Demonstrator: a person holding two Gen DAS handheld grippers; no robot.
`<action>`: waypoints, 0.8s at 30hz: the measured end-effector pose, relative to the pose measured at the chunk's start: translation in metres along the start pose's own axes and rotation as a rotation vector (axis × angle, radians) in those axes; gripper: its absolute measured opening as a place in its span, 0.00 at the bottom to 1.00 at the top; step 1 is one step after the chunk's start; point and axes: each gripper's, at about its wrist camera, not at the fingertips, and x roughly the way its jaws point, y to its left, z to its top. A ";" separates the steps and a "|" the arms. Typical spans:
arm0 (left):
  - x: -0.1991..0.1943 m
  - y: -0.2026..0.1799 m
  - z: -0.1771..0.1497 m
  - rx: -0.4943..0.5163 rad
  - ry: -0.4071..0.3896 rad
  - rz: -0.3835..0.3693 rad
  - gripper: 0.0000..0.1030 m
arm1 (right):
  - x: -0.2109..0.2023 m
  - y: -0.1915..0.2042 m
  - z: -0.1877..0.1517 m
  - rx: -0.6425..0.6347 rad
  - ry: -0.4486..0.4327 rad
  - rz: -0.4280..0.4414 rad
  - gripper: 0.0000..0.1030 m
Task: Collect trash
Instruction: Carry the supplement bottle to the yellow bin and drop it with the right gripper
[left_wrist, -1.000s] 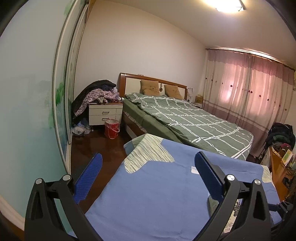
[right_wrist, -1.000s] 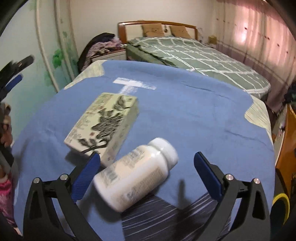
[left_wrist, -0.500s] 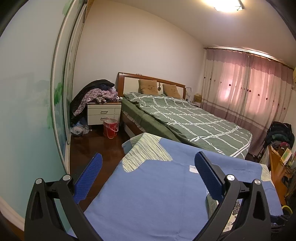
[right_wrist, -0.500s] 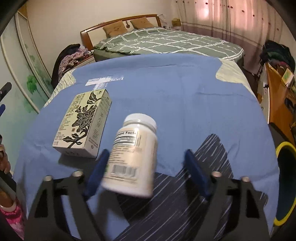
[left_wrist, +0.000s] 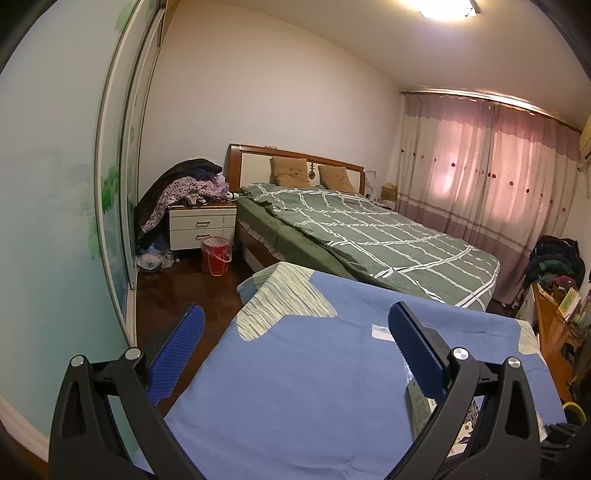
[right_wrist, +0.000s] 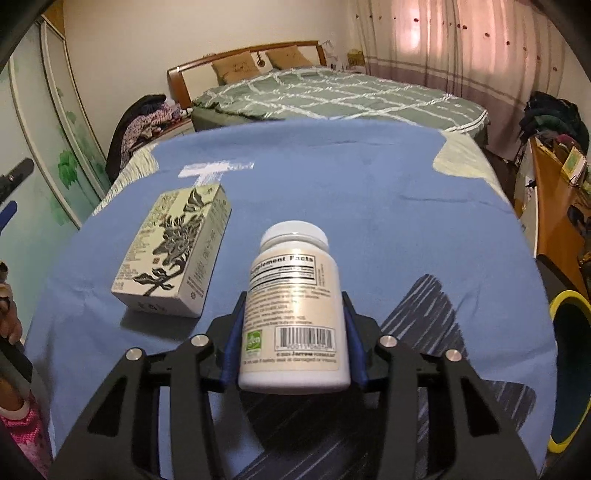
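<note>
on the blue-covered surface (right_wrist: 369, 192), the right hand-held gripper (right_wrist: 293, 332) has its jaws closing on the white supplement bottle (right_wrist: 293, 302), blue pads against both its sides, cap pointing to 12 o'clock. a printed carton (right_wrist: 173, 254) lies at 10 o'clock from the bottle, just beside it, not touching. a yellow-rimmed bin (right_wrist: 569, 369) sits at 3 o'clock off the surface edge. left hand-held gripper (left_wrist: 291, 347) is spread wide with nothing between the jaws, over the surface's edge.
</note>
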 end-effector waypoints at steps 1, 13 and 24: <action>0.000 -0.001 0.000 0.003 0.003 -0.002 0.95 | -0.004 -0.001 0.000 0.003 -0.010 -0.004 0.44; 0.002 -0.006 -0.003 0.019 0.012 -0.012 0.95 | -0.051 -0.053 -0.006 0.129 -0.145 -0.136 0.43; 0.005 -0.010 -0.006 0.034 0.025 -0.020 0.95 | -0.093 -0.149 -0.026 0.385 -0.294 -0.442 0.43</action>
